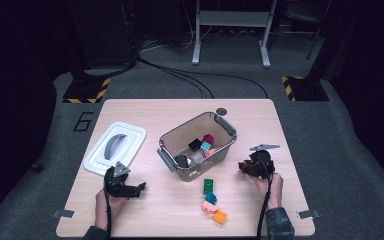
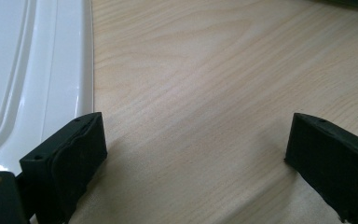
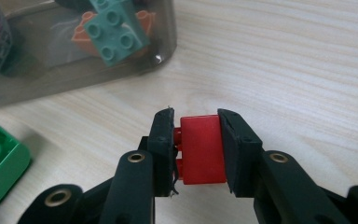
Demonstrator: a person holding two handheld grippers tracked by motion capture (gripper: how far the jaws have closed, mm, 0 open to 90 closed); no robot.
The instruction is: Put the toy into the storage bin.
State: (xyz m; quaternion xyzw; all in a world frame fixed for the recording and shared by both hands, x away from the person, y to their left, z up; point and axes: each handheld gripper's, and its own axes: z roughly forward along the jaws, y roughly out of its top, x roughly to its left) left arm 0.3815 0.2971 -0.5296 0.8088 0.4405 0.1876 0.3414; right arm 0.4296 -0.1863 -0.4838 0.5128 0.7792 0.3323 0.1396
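Red brick (image 3: 201, 148) is clamped between the right claw (image 3: 196, 149) pads, so this is the carry step, judging by the grip. Next: lift it over the bin (image 3: 74, 70) rim, ahead and left of the claw, then release. Left claw (image 2: 193, 154) gapes empty over bare surface (image 2: 205, 84), beside the white lid (image 2: 32, 74).

A large dark figure 6 (image 1: 82, 121) is marked on the grey floor (image 1: 40, 130), just off the left far corner of the surface (image 1: 180, 107). Yellow-and-black hazard stripes edge two dark stand bases on the floor, one (image 1: 86, 91) behind the figure and one (image 1: 302, 88) off the right far corner. No other text, label or brand can be read on the things on the surface in the high view or in either gripper view.
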